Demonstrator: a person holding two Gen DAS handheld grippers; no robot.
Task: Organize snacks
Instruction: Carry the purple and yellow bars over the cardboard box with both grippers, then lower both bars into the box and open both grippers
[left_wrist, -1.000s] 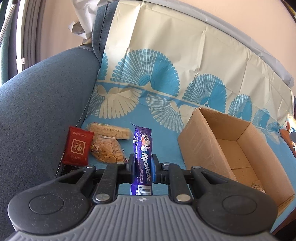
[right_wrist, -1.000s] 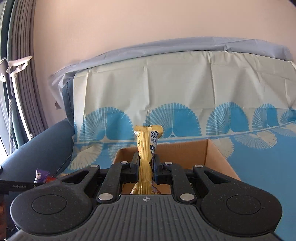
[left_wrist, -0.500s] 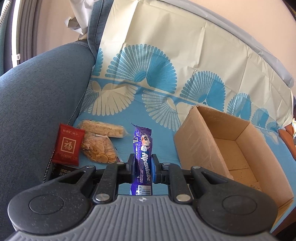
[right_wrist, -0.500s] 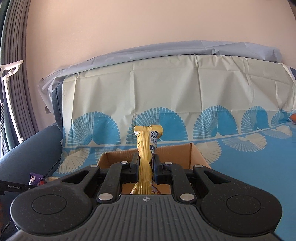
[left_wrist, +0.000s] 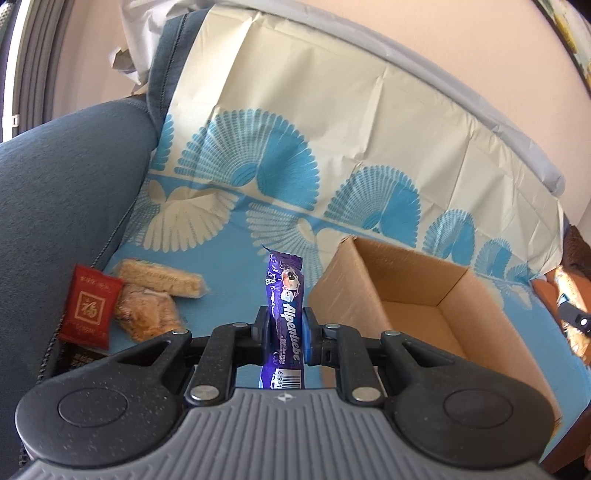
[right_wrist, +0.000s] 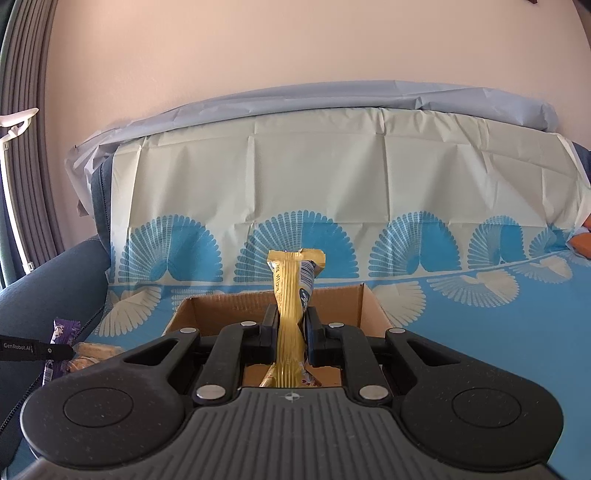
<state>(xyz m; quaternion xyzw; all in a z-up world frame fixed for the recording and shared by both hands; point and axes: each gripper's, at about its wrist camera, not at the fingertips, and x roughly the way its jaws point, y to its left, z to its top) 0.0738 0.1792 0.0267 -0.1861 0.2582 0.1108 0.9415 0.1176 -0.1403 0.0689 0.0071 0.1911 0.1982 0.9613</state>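
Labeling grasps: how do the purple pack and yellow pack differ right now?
The purple pack sits in the left tool, left of the box; the yellow pack sits in the right tool, in front of the box's opening. Purple reads Alpenliebe; yellow's print is unreadable. Both stand upright, clamped mid-length.

A blue sofa (left_wrist: 62, 192) carries everything, its seat and back draped with a blue-and-cream fan-patterned sheet (left_wrist: 229, 295). On the sheet stands an open cardboard box (left_wrist: 340, 295). Near the armrest lie a red packet (left_wrist: 90, 306), a biscuit pack (left_wrist: 162, 282) and a bag of crackers (left_wrist: 147, 319), clustered touching.
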